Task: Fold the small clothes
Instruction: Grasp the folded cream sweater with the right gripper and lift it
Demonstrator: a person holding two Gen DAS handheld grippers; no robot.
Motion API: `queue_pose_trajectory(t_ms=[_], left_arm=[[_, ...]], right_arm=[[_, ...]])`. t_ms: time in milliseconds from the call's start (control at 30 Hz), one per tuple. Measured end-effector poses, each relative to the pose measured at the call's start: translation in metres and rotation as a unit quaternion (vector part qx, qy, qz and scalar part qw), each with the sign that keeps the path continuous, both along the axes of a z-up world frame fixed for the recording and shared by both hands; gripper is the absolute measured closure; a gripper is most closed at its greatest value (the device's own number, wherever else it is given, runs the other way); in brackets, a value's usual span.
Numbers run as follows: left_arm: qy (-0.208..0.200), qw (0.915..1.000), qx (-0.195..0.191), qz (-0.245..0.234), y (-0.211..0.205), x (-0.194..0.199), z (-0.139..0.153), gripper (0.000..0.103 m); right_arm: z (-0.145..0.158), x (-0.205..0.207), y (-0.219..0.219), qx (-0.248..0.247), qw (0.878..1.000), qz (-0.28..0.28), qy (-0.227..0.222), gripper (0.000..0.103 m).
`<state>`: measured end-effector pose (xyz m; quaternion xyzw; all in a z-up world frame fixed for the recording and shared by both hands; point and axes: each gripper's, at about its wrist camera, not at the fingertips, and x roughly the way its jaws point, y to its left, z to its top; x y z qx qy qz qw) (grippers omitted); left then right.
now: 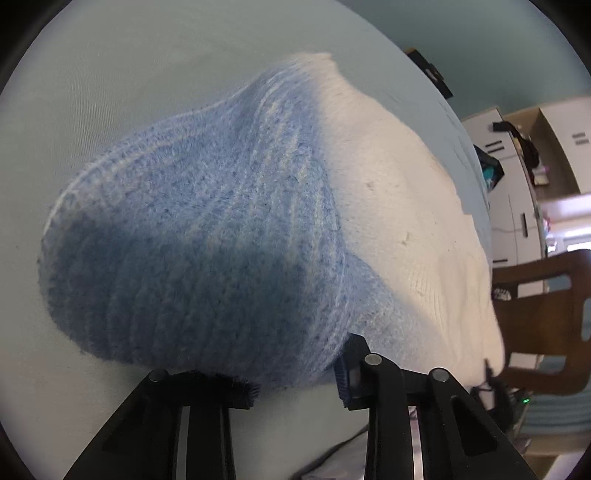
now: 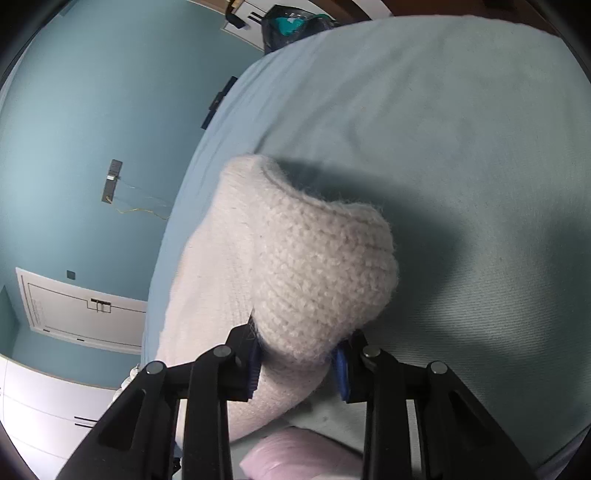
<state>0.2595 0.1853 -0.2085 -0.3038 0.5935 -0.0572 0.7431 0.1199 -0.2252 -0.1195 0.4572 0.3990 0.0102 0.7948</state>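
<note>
Both grippers clamped on one knit sock (image 1: 207, 229)
We see left gripper (image 1: 299, 384) pinching the blue toe, right gripper (image 2: 297, 373) the cream cuff (over the pale bedsheet (image 2: 461, 129)); wooden chair (image 1: 546, 317) and pink cloth (image 2: 295, 458) nearby, no readable text.

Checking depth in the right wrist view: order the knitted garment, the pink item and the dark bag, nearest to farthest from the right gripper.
1. Knitted garment, pinched in the right gripper.
2. Pink item, just below, bottom edge.
3. Dark bag, beyond the bed's far end.
</note>
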Motion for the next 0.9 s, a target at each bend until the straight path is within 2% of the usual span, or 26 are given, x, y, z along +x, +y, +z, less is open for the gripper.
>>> queue_pose_trajectory(t_ms=[133, 233, 400, 533, 667, 700, 800, 833, 900], left_arm=[[-0.026, 0.9996, 0.011, 0.000, 0.013, -0.017, 0.034, 0.077], [-0.045, 0.9989, 0.009, 0.002, 0.021, -0.028, 0.059, 0.078], [-0.056, 0.9983, -0.001, -0.017, 0.035, -0.070, 0.093, 0.078], [-0.041, 0.9982, -0.035, -0.027, 0.041, -0.104, 0.102, 0.078], [-0.040, 0.9981, -0.025, -0.040, 0.038, -0.129, 0.106, 0.078], [-0.036, 0.9983, -0.027, -0.038, 0.037, -0.128, 0.104, 0.078], [-0.031, 0.9982, -0.043, -0.030, 0.037, -0.118, 0.107, 0.078], [-0.031, 0.9979, -0.048, -0.031, 0.039, -0.114, 0.110, 0.078], [-0.033, 0.9967, -0.066, -0.032, 0.040, -0.092, 0.119, 0.078]], right_arm=[[0.038, 0.004, 0.010, -0.036, 0.998, 0.032, -0.038, 0.079], [0.057, 0.001, 0.009, -0.022, 0.998, 0.038, -0.052, 0.080], [0.071, -0.008, -0.006, 0.006, 0.998, 0.059, -0.024, 0.080], [0.069, -0.028, -0.021, 0.028, 0.996, 0.086, 0.002, 0.080], [0.060, -0.048, -0.024, 0.046, 0.993, 0.107, 0.021, 0.079], [0.054, -0.048, -0.023, 0.048, 0.993, 0.105, 0.029, 0.079], [0.029, -0.041, -0.029, 0.095, 0.990, 0.080, 0.072, 0.079], [0.025, -0.036, -0.031, 0.118, 0.987, 0.075, 0.085, 0.079], [0.026, -0.021, -0.030, 0.124, 0.984, 0.083, 0.092, 0.079]])
